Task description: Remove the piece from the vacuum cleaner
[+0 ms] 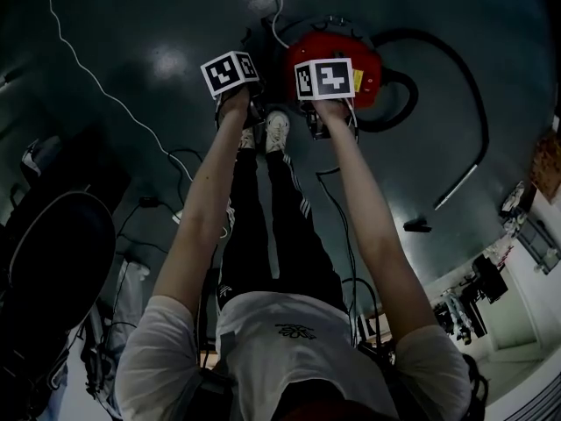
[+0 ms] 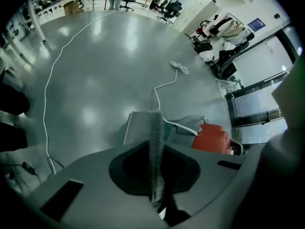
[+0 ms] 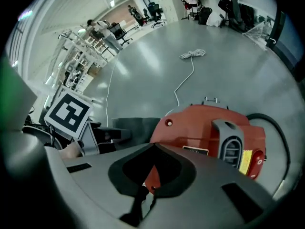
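1. The left tongs (image 2: 157, 202) are clamped on the near end of the grey filter piece (image 2: 155, 147), which stands on edge and runs straight ahead.
2. The red vacuum cleaner (image 2: 212, 137) lies just right of it.
3. The right tongs (image 3: 139, 194), nearly closed and empty, hang over the cleaner's body, so drawing it clear probably falls to the left.

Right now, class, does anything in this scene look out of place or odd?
Yes: a grey flat panel is off the red vacuum cleaner, clamped edge-on in the jaws of the left gripper beside it. A white cable also trails loose across the floor.
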